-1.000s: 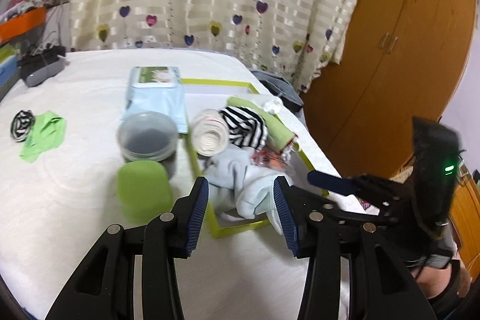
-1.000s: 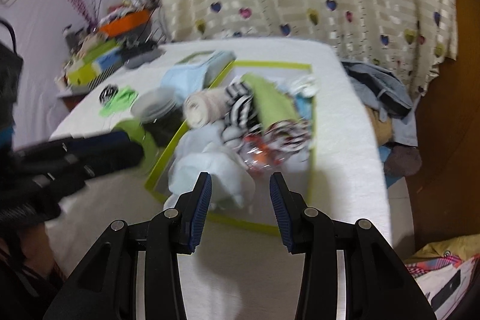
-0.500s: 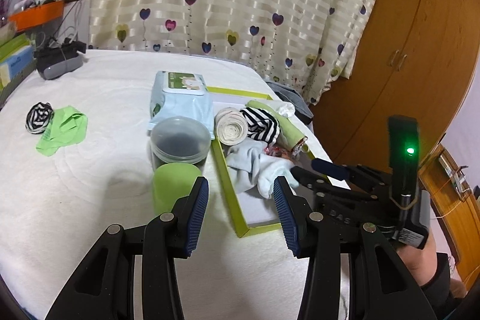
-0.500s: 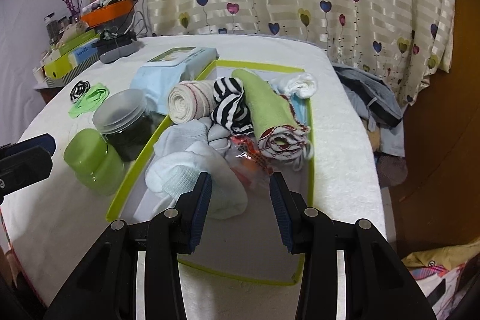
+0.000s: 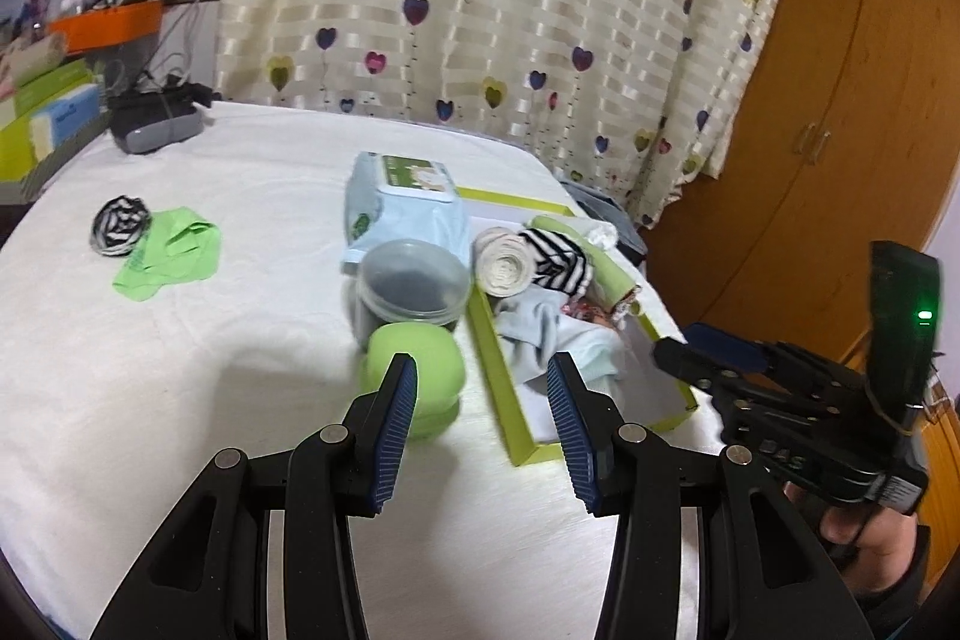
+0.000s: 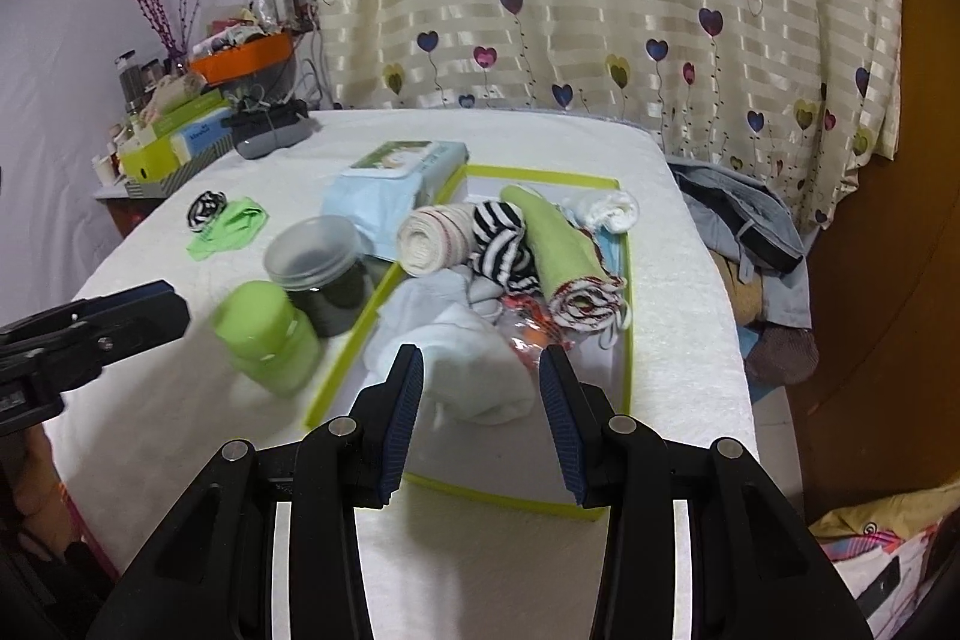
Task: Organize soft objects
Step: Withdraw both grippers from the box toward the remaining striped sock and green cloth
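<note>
Blue-padded and wide apart, the left gripper [image 5: 480,406] and right gripper [image 6: 480,400] both hold nothing above the white bedsheet [image 5: 180,370]. Most rolled socks and cloths sit in the lime-rimmed tray [image 6: 342,370]. A striped sock [image 5: 119,224] and green cloth [image 5: 171,259] lie well apart, likely next; reaching them means swinging left. The wipes pack [image 5: 408,202] label is unreadable.

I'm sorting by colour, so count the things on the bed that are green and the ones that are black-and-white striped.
Green: 4, namely cloth, jar, rolled towel, tray.
Black-and-white striped: 2, namely loose roll, one in the tray.
Total: 6
</note>
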A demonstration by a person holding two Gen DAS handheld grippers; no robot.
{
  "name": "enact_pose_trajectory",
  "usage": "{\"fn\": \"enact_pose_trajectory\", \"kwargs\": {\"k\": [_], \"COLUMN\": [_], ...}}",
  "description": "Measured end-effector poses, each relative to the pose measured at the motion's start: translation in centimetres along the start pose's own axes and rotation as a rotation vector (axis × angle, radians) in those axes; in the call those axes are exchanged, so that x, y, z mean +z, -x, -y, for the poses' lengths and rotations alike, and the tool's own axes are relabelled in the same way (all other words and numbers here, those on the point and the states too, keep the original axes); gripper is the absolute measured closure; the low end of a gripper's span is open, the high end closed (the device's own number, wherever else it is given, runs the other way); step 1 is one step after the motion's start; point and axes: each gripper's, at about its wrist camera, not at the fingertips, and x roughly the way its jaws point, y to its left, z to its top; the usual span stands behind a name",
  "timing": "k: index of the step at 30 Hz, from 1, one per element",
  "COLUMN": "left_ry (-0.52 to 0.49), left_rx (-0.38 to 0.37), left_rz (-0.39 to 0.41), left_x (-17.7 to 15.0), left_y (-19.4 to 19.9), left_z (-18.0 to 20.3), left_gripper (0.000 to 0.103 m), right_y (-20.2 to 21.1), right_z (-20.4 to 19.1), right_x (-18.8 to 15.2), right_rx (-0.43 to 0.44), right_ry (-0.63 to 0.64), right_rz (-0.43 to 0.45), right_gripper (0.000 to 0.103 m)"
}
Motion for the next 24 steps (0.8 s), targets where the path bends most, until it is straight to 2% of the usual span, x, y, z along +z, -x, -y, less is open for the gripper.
{"fn": "enact_pose_trajectory", "kwargs": {"k": [7, 24], "left_ry": [0.005, 0.019], "left_rx": [0.024, 0.054], "left_rz": [0.019, 0.028], "left_x": [-0.4, -1.3], "left_y": [1.0, 2.2], "left_z": [-0.5, -1.7], "left_gripper": [0.059, 0.059], "right_y": [1.4, 1.8], "right_z": [-1.5, -4.9], "right_x": [0.0, -0.5], "right_rx": [0.034, 0.111], "right_ry": [0.022, 0.084], "right_rz": [0.03, 0.021], "right_gripper": [0.061, 0.06]}}
